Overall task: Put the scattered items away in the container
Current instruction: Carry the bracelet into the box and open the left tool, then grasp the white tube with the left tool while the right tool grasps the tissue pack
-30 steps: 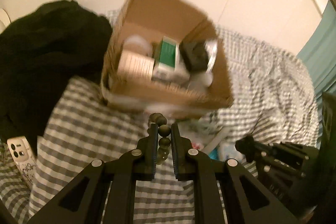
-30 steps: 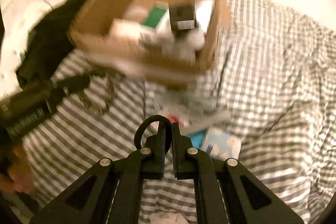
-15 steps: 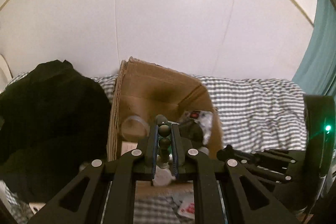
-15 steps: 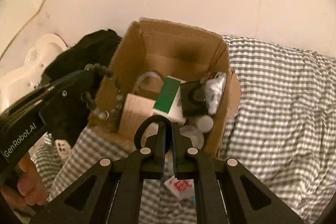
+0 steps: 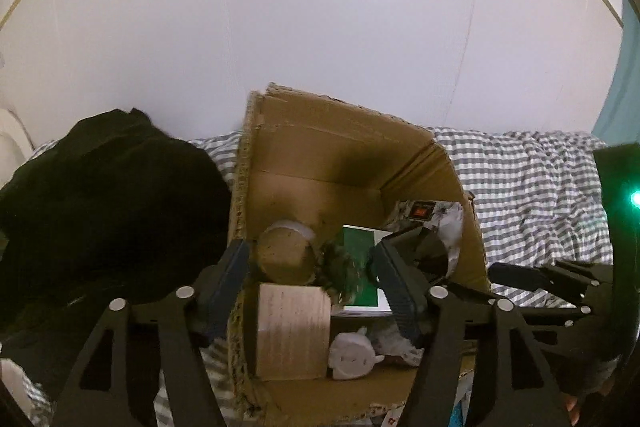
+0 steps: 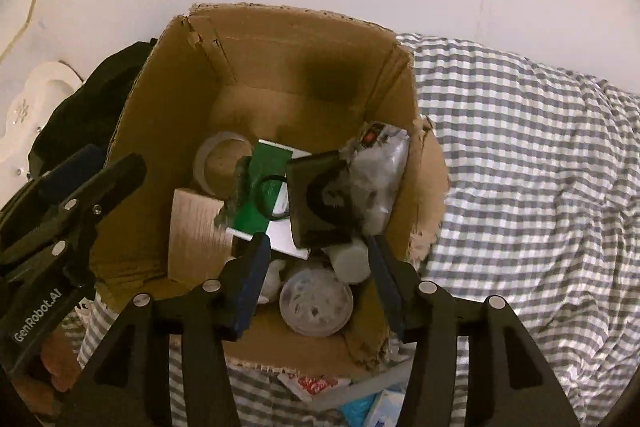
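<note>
Both tools hang spread wide and empty over the cardboard box [image 6: 192,75]; leftover packets [image 6: 316,385] lie on the bed just below the right tool [image 6: 316,259], the nearer one.

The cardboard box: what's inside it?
The cardboard box holds a tape roll, a green-and-white carton, a black pouch and a round lid. Anything beneath them is hidden.

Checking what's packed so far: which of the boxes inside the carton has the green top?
The flat box in the middle of the carton, with a black ring lying on it. The box left of it is plain pale brown.
</note>
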Tool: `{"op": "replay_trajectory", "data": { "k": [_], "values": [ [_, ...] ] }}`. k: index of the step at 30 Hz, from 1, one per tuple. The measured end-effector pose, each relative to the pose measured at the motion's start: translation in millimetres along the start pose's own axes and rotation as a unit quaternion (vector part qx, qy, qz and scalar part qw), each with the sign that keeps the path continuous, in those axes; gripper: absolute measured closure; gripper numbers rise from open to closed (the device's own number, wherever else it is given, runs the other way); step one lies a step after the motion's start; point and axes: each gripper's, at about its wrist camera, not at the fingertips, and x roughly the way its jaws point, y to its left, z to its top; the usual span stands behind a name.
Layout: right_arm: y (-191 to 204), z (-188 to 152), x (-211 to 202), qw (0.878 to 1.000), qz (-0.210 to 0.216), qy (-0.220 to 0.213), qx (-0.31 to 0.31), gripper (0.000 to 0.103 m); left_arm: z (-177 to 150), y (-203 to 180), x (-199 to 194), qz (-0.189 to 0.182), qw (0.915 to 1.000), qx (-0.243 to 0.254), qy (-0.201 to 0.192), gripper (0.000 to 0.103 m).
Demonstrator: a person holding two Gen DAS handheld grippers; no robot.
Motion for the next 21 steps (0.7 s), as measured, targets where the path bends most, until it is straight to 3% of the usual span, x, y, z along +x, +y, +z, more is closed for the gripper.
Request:
{"op": "replay_trajectory", "data": {
  "k": [4, 9, 18, 21],
  "values": [
    [6.9, -6.7, -9.2, 0.999, -0.032, 0.015, -0.014, 0.052, -1.1, 1.3, -10.2, 0.001, 1.0, -0.002, 0.005, 0.033],
    [4.6, -12.5, -22.5, 1.0, -0.023, 0.018, -0.01, 0.052, -15.0, -1.7, -25.5, 0.014, 0.9997, 0.016, 0.013, 0.032],
    [11.0, -36.9, -82.0, 1.0, 0.018, 0.006, 0.005, 0.052, -96.5, 7.9, -69.0, -0.001, 0.9993, -0.009, 0.037, 0.03],
    [15.8, -56.9, -109.7, 1.0, 0.008, -0.006, -0.003, 0.052, -114.8, -0.3, -78.9, -0.008, 0.999, -0.013, 0.042, 0.03]
  ]
}}
